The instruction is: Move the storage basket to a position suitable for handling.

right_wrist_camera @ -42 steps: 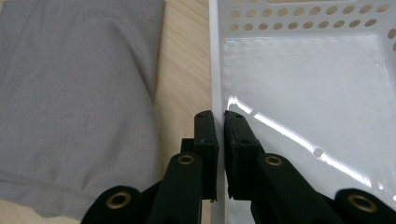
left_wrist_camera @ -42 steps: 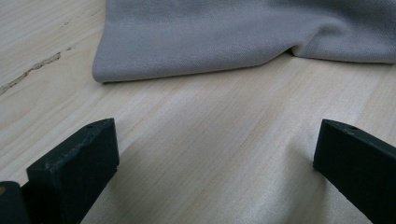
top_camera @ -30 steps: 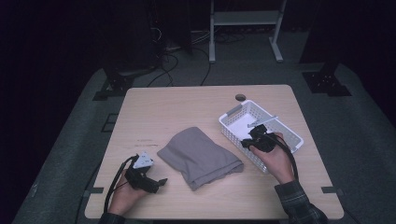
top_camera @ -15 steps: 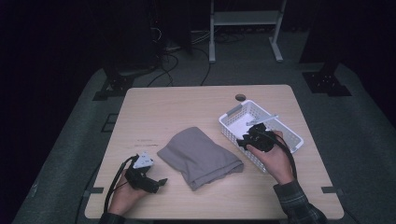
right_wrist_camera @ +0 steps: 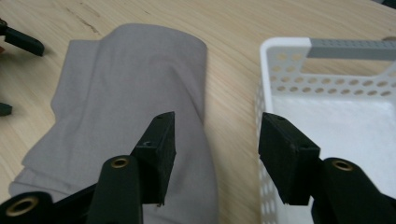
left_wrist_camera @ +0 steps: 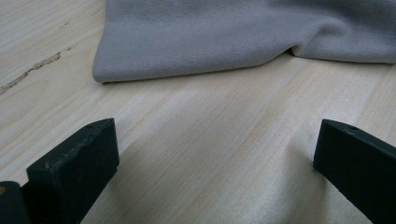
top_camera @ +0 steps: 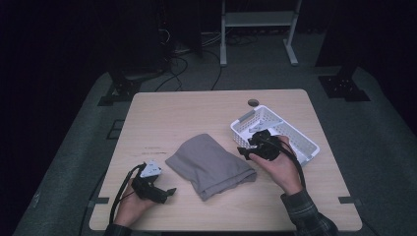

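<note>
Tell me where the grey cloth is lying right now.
In the high view the grey cloth lies folded on the table near its front middle, between the left claw and the white basket, just left of the right claw.

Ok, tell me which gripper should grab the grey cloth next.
Probably right. The right gripper hangs open at the grey cloth's edge beside the white basket. The left gripper is open too, but bare table separates it from the cloth.
</note>
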`<state>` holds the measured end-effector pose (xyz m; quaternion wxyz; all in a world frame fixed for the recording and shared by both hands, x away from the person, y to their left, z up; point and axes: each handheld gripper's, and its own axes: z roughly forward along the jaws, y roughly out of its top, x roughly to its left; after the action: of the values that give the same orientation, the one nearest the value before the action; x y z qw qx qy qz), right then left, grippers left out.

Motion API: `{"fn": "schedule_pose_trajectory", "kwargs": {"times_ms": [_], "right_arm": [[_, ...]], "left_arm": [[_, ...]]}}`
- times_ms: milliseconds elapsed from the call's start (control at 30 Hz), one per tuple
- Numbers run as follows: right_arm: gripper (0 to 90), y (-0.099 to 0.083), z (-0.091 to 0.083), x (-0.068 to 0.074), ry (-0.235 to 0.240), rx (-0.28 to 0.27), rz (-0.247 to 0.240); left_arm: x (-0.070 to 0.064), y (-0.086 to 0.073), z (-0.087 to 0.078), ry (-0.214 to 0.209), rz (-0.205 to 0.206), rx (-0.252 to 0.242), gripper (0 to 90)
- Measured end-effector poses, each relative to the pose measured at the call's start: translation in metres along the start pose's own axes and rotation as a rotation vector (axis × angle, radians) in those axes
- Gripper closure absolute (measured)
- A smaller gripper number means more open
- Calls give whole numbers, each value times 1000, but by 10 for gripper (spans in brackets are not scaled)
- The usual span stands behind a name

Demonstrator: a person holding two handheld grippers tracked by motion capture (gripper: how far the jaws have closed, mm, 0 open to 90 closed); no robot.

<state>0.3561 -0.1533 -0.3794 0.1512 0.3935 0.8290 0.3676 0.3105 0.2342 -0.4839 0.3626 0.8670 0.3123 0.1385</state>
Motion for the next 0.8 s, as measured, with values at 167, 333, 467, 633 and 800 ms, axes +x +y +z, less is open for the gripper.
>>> {"fn": "schedule_pose_trajectory", "kwargs": {"times_ms": [167, 333, 467, 633, 800], "right_arm": [[416, 5, 7, 11, 15, -6, -31], [376, 10, 15, 21, 33, -6, -62], [349, 12, 24, 28, 50, 4, -67], [334, 15, 33, 36, 60, 7, -74], [309, 16, 47, 41, 74, 30, -84]], "left_arm": [[0, 0, 0, -1, -1, 0, 0], [0, 0, 0, -1, -1, 0, 0], [0, 0, 0, -1, -2, 0, 0], [0, 0, 0, -2, 0, 0, 0], [0, 0, 0, -3, 4, 1, 0]]}}
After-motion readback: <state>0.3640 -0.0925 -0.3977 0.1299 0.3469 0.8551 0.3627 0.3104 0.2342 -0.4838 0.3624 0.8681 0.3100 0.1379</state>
